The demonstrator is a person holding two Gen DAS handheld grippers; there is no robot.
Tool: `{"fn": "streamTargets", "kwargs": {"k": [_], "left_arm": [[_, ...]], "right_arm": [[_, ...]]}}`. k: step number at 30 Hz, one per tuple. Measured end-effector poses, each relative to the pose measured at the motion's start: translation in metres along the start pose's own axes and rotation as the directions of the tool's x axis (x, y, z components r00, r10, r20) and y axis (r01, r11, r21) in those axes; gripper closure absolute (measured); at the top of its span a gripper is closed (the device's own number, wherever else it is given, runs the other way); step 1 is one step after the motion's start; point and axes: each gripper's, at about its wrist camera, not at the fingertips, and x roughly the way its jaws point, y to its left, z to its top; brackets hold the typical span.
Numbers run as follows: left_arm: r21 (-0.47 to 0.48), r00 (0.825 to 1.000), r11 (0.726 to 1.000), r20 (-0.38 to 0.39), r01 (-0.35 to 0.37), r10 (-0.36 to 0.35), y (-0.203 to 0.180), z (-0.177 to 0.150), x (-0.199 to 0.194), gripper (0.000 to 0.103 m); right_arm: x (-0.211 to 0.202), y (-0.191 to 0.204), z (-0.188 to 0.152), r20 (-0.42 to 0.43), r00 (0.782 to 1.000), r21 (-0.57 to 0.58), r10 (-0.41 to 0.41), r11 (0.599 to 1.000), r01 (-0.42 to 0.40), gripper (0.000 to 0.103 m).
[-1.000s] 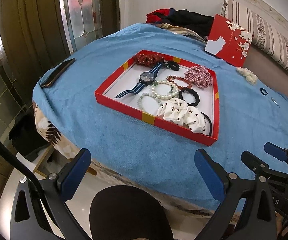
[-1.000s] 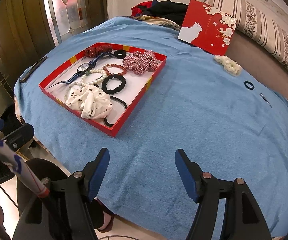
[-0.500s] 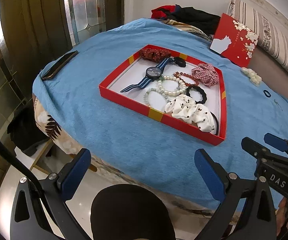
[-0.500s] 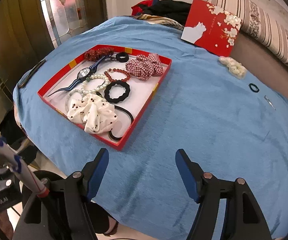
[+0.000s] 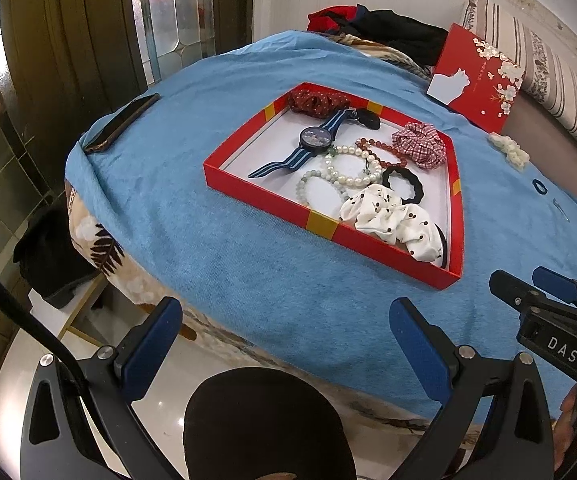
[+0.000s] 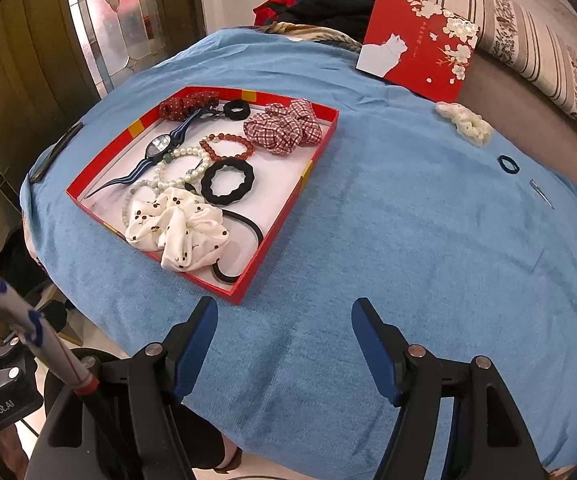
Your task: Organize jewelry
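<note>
While both grippers are hovering at the near edge of the desk, the jewelry is lying in the red tray (image 5: pixel 262 197).

Left gripper (image 5: pixel 284 330) is pointing forward from the bottom of the frame, jaws spread wide and holding nothing; right gripper (image 6: pixel 284 330) is doing likewise, level over the blue cloth (image 6: pixel 408 240). Inside the tray, center frame, are sitting the watch (image 5: pixel 314 137), pearl bracelet (image 5: pixel 352 168) and white scrunchie (image 6: pixel 176 230).
</note>
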Motion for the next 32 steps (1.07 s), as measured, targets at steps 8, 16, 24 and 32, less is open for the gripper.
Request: {"fn": "streamTargets", "kwargs": {"k": [8, 16, 24, 32], "left_arm": [[-0.024, 1.000, 1.000, -0.017, 0.001, -0.001, 0.006, 0.002, 0.004, 0.000], [-0.039, 1.000, 0.999, -0.005, -0.006, 0.006, 0.010, 0.012, -0.001, 0.000], [-0.049, 0.995, 0.997, 0.070, -0.063, 0.066, 0.017, 0.032, -0.020, 0.000], [-0.020, 0.995, 0.996, 0.048, -0.092, 0.093, 0.001, 0.031, -0.022, 0.000]], "right_arm": [[0.003, 0.006, 0.001, -0.003, 1.000, -0.028, 0.004, 1.000, -0.004, 0.029], [0.003, 0.013, 0.012, 0.017, 1.000, -0.059, -0.001, 0.998, 0.002, 0.029], [0.002, 0.019, 0.020, 0.035, 0.999, -0.084, 0.016, 0.996, -0.013, 0.028], [0.003, 0.009, 0.009, 0.019, 0.998, -0.082, 0.064, 0.995, -0.062, 0.028]]}}
